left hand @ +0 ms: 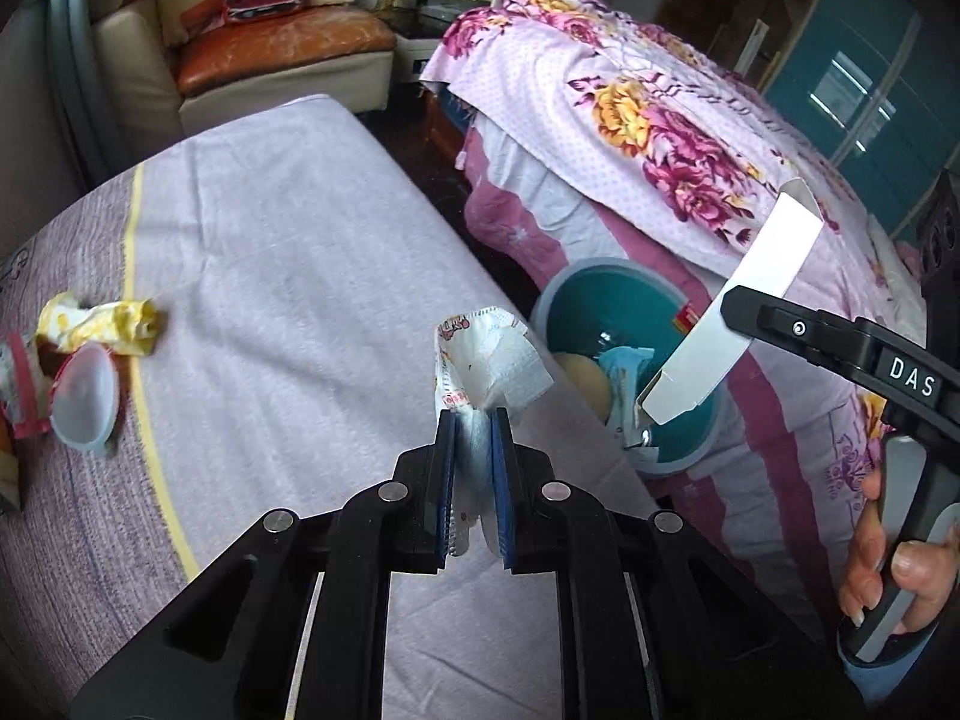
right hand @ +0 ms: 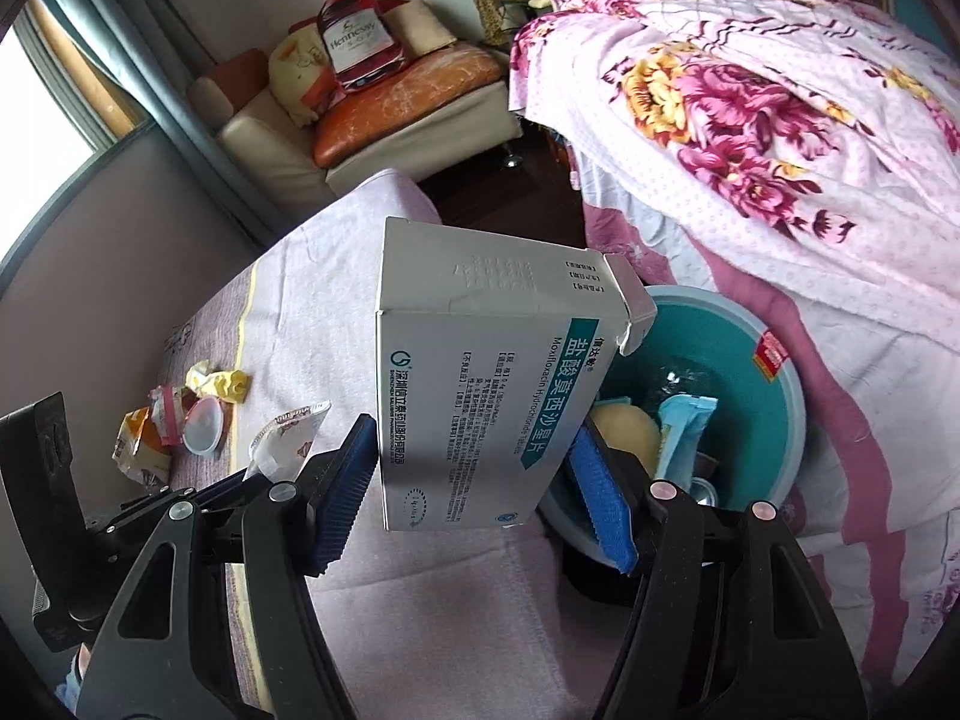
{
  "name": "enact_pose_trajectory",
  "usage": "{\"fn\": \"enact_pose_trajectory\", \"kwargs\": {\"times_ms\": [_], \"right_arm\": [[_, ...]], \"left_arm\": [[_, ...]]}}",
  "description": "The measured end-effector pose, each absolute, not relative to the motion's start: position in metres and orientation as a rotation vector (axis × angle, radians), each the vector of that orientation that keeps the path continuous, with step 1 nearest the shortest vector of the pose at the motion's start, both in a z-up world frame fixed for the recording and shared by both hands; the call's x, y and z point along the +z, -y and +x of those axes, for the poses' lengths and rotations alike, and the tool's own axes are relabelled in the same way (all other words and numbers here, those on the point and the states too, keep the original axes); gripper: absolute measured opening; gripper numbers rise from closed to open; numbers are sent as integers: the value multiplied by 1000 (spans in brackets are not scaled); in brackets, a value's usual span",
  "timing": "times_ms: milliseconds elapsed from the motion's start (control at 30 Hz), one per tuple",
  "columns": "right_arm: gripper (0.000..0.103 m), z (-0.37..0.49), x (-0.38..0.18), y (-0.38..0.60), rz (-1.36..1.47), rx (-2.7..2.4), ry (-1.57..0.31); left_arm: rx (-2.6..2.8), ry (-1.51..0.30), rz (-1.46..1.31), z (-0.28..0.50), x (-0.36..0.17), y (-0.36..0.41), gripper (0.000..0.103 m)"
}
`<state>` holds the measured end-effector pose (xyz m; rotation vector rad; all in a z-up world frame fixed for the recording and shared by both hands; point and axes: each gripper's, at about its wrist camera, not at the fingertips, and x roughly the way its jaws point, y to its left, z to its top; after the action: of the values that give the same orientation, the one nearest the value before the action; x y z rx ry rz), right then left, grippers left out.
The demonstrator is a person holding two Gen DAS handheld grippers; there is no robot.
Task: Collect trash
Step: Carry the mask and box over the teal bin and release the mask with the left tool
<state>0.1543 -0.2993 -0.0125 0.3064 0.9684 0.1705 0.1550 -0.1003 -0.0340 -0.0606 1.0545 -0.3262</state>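
Observation:
My left gripper point(left hand: 475, 420) is shut on a white printed wrapper point(left hand: 489, 363) and holds it above the table's right edge, just left of the teal bin point(left hand: 660, 294). My right gripper point(right hand: 474, 450) is shut on a white medicine box point(right hand: 480, 384) and holds it tilted over the teal bin point(right hand: 750, 420). The box also shows in the left wrist view point(left hand: 738, 312), above the bin. The bin holds a pale round object point(right hand: 624, 435), a light blue packet point(right hand: 681, 432) and other trash.
A lilac cloth covers the table point(left hand: 288, 252). At its left lie a yellow wrapper point(left hand: 102, 321), a clear plastic lid point(left hand: 84, 399) and red-and-orange packets point(right hand: 147, 432). A floral bedspread point(left hand: 660, 138) lies behind the bin. A sofa point(left hand: 276, 42) stands at the back.

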Motion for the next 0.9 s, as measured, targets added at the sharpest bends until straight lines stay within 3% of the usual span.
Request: {"fn": "enact_pose_trajectory", "kwargs": {"times_ms": [400,900], "right_arm": [[62,150,-16,388,335,-12,-921],[63,152,-34,418,329,-68,-964]], "left_arm": [[-448,-1113,14,176,-50,192,12],[-503,-1180,60,194,-74,240,13]]}}
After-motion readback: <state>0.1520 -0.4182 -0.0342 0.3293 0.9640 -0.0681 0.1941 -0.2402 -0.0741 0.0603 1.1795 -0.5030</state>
